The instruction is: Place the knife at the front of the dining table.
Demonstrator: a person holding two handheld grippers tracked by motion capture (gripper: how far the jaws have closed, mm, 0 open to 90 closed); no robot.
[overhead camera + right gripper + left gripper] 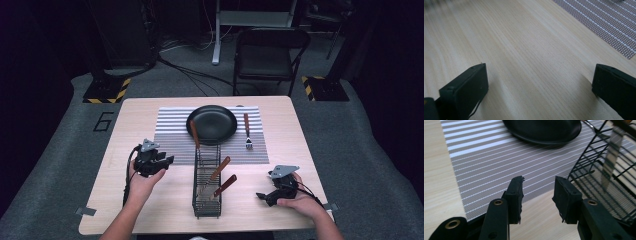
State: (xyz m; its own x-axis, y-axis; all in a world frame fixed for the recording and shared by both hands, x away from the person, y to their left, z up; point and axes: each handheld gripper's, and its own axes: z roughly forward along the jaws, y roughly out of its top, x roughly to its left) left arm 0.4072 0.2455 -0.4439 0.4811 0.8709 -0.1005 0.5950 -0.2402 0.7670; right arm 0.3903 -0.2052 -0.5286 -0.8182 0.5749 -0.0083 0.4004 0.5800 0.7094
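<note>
Your left gripper (167, 161) hangs released above the bench (120, 125), nothing between its jaws. Just to its right stands the rack (206, 200), with three wood-handled utensils (219, 170) leaning in it; the mat (486, 165) and pan (544, 130) lie ahead of it. Reach in at this angle and, I judge, a jaw could snag the wire and drag the rack. Your right gripper (261, 196) rests wide open on bare bench, the rack well to its left.
</note>
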